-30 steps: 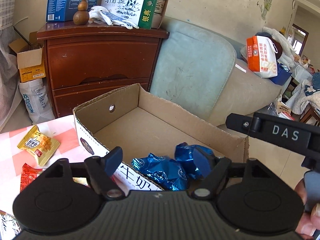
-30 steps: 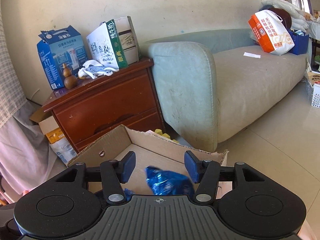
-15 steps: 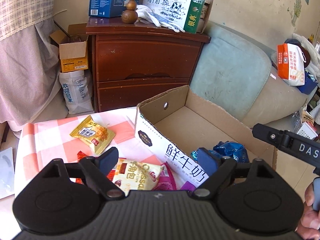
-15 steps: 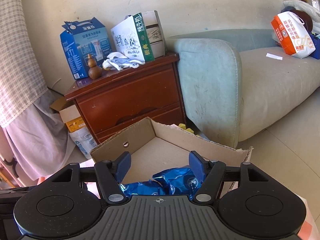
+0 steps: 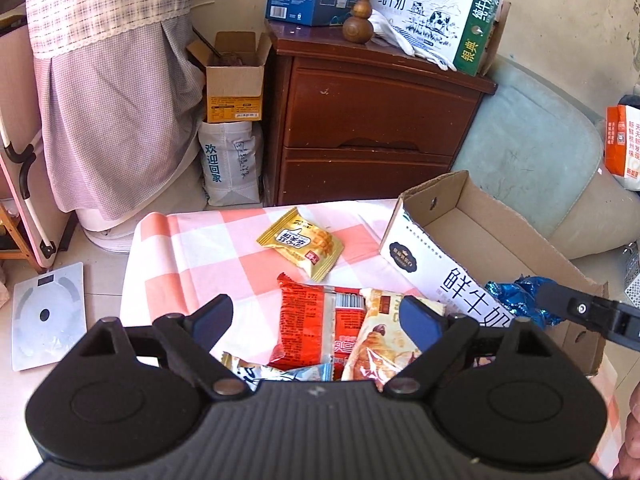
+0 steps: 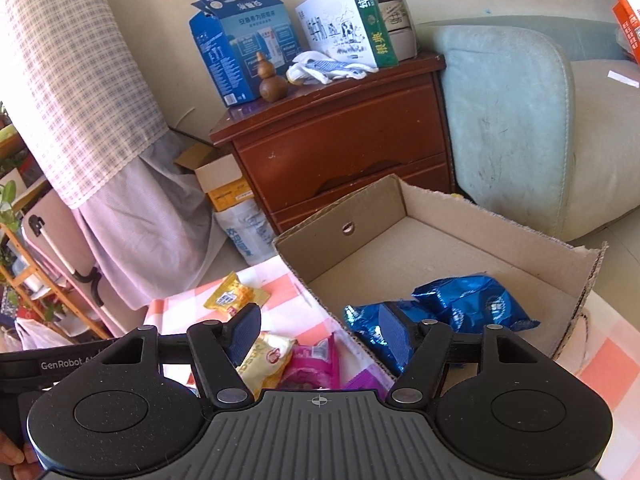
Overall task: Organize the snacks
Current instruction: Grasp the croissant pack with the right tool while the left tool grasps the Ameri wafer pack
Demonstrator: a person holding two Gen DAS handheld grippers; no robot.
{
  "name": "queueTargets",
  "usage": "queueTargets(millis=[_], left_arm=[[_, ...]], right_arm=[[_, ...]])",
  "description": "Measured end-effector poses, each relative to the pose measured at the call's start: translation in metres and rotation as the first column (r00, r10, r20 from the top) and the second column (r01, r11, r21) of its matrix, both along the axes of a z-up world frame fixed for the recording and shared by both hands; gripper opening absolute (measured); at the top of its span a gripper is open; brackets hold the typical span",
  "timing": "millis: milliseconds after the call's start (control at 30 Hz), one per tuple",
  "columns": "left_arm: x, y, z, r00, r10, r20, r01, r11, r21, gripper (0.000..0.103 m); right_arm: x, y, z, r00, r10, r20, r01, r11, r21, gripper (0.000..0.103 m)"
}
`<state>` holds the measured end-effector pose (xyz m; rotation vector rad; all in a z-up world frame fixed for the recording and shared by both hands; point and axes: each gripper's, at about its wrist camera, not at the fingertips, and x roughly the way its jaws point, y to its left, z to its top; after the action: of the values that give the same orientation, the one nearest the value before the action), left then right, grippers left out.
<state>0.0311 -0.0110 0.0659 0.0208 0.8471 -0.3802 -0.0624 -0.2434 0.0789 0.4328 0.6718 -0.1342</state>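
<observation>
An open cardboard box [image 5: 496,240] [image 6: 376,216] stands on a pink checked tablecloth [image 5: 192,256]. Two blue foil snack packs [image 6: 476,304] lie inside it; they also show in the left wrist view [image 5: 516,296]. On the cloth lie a yellow pack [image 5: 300,244] [image 6: 228,296], a red pack [image 5: 312,328], a bread pack [image 5: 384,344] and a magenta pack [image 6: 312,364]. My left gripper [image 5: 316,316] is open and empty above the red and bread packs. My right gripper [image 6: 320,332] is open and empty over the box's near left wall.
A dark wooden nightstand [image 5: 372,120] with milk cartons [image 5: 432,12] and a gourd [image 5: 357,24] stands behind the table. A pale green sofa [image 6: 520,112] is at the right. A scale [image 5: 48,312] lies on the floor at the left.
Both grippers have swung left, from over the box toward the snacks on the cloth. The blue pack seen between the right fingers a second ago now lies in the box.
</observation>
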Motion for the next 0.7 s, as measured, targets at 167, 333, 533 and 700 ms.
queueTargets(millis=[167,333,533,700], left_arm=[[0.004,0.013,-0.014,1.0,0.007,-0.026,-0.006,0.999,0.052,0.09],[0.005,0.023,-0.028,0.998,-0.021,-0.054,0.027,0.994,0.108,0.09],[0.007,0.039,-0.04,0.995,-0.031,-0.095,0.04,0.994,0.101,0.09],[0.0,0.037,-0.046,0.986,-0.133,-0.098,0.143,0.983,0.114,0.091]], right_arm=[[0.013,0.022,-0.013,0.993,0.092,-0.071,-0.089,0.995,0.045,0.066],[0.024,0.04,-0.028,0.979,0.15,-0.138,-0.137,0.986,0.1,0.066],[0.034,0.055,-0.042,0.969,0.167,-0.183,-0.141,0.979,0.146,0.068],[0.043,0.062,-0.049,0.965,0.162,-0.207,-0.129,0.978,0.165,0.071]])
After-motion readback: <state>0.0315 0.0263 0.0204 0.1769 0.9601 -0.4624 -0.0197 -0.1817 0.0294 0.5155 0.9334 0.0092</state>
